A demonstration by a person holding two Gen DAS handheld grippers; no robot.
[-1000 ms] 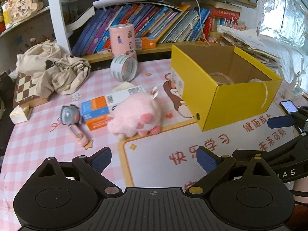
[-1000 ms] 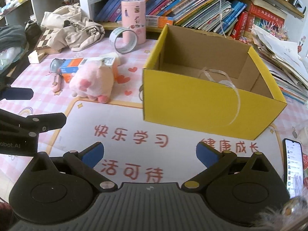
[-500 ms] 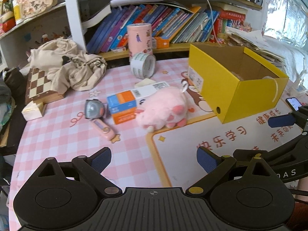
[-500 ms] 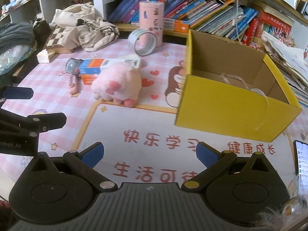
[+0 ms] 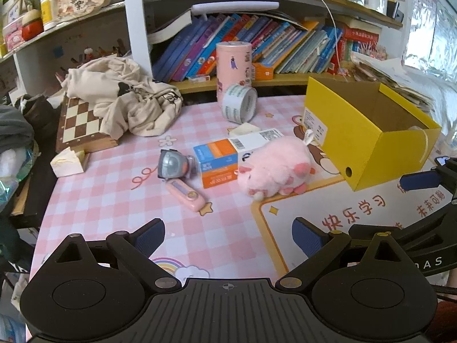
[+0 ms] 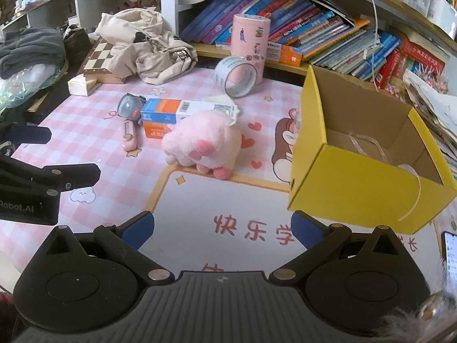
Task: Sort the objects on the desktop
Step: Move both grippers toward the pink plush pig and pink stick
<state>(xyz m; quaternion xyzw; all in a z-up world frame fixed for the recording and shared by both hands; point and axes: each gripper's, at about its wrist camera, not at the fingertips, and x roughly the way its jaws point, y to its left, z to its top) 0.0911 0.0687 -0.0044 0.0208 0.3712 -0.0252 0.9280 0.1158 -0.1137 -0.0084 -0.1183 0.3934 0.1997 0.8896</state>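
Note:
A pink plush pig (image 5: 275,168) (image 6: 204,140) lies mid-table beside an orange, blue and white carton (image 5: 225,157) (image 6: 171,113). Left of them lie a small grey toy (image 5: 171,167) (image 6: 130,105) and a pink utility knife (image 5: 187,194) (image 6: 128,138). A tape roll (image 5: 239,107) (image 6: 235,75) leans on a pink canister (image 5: 233,63) (image 6: 250,40). An open yellow box (image 5: 368,131) (image 6: 362,157) stands at the right, with only a clear strap visible inside. My left gripper (image 5: 228,235) and right gripper (image 6: 222,228) are both open and empty, held near the table's front.
A chessboard (image 5: 80,123) under crumpled beige cloth (image 5: 125,100) lies at the back left, with a small white box (image 5: 68,163) near it. Bookshelves (image 5: 257,45) line the back. A phone (image 6: 450,253) lies at the front right. A printed desk mat (image 6: 242,214) covers the front.
Both grippers have swung left and drawn back; the plush, carton and toys now sit nearer the centre and the yellow box further right. Nothing was grasped and the jaws stayed open.

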